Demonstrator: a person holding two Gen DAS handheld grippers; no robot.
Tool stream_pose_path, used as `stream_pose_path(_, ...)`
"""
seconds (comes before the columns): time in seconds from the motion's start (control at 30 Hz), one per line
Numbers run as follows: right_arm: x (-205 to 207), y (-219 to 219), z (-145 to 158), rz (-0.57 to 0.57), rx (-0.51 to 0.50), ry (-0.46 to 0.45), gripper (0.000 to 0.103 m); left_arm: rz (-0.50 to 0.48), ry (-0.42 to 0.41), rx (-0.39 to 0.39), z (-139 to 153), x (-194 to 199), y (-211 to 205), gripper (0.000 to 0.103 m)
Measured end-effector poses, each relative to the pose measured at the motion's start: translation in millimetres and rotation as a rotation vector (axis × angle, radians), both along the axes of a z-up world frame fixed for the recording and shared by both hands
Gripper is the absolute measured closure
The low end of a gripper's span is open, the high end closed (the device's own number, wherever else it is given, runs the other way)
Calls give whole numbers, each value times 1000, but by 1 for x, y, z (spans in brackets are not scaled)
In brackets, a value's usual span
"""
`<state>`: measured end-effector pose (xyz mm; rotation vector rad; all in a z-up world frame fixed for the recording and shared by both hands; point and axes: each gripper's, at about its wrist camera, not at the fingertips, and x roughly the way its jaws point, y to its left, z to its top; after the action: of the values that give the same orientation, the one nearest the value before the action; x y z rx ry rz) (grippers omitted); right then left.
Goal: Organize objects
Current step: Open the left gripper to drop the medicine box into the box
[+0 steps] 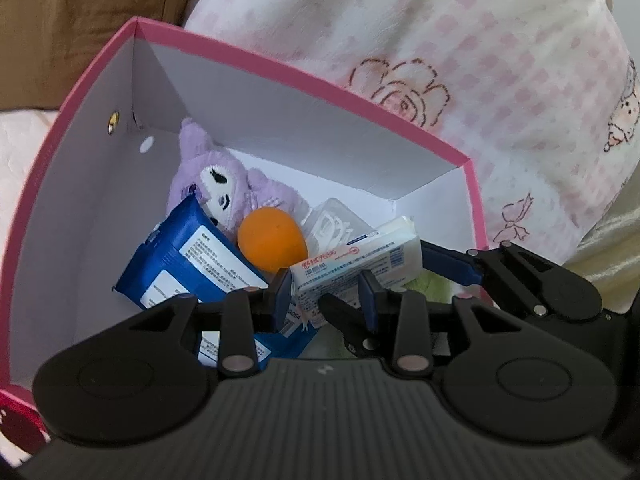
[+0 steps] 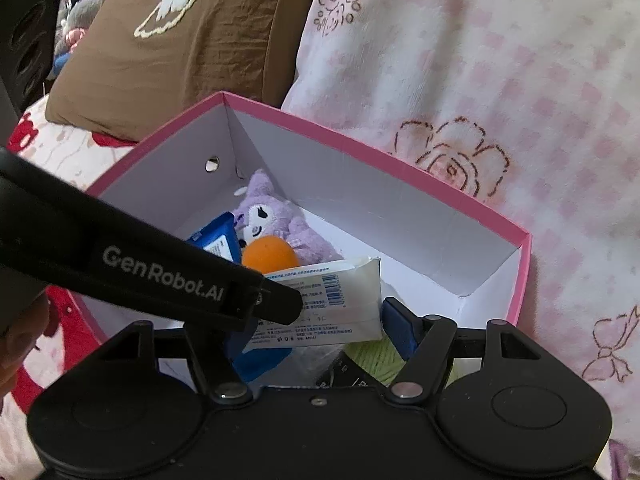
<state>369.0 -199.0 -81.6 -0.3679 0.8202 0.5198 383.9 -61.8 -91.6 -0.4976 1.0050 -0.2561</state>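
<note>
A pink box (image 1: pixel 280 54) with white inside walls holds a purple plush toy (image 1: pixel 224 184), an orange egg-shaped sponge (image 1: pixel 270 240), a blue wipes pack (image 1: pixel 188 264) and a clear plastic case (image 1: pixel 334 222). My left gripper (image 1: pixel 326 296) is shut on a white wet-tissue pack (image 1: pixel 360 264) and holds it over the box. My right gripper (image 2: pixel 320 332) is open around the same white pack (image 2: pixel 344 300), its fingers on either side. The box (image 2: pixel 360 140), plush (image 2: pixel 272 216), sponge (image 2: pixel 270 256) and blue pack (image 2: pixel 218 242) also show in the right wrist view.
The box sits on bedding, with a pink-checked white blanket (image 1: pixel 480 60) behind and to the right and a brown pillow (image 2: pixel 180 40) at the back left. A green soft item (image 2: pixel 380 356) lies low in the box near my right fingers.
</note>
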Motion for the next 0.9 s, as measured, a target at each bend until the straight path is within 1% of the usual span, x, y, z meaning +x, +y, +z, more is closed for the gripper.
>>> stream_pose_path(0.13,-4,3,-5,17,-71,-49,31,4,-6,-4,-3,3,0,69)
stream_pose_path(0.27,1,-4,-6,-14,-21,-30,31,30,-1,-1,2,0,2,69)
stream_pose_path(0.33,2,-4,-9,-31,-48,-38,31,47,-10,3,7,-4,4,69)
stream_pose_path(0.4,0,-3,-10,-50,-90,-83,31,46,-21,25,13,-7,4,69)
stream_pose_path(0.43,1,-4,-9,-60,-85,-87,31,43,-26,40,16,-9,3,69)
stream_pose_path(0.53,3,-16,-2,-97,8,-55,31,42,-51,72,29,-16,2,69)
stream_pose_path(0.67,-7,-35,13,-136,138,-38,31,30,-95,131,51,-32,1,69)
stream_pose_path(0.73,-16,-42,21,-147,176,-41,31,20,-113,158,62,-41,1,69)
stream_pose_path(0.83,-28,-49,31,-162,197,-55,30,18,-133,184,77,-56,3,68)
stream_pose_path(0.9,-36,-53,39,-167,229,-52,29,21,-144,198,84,-66,7,68)
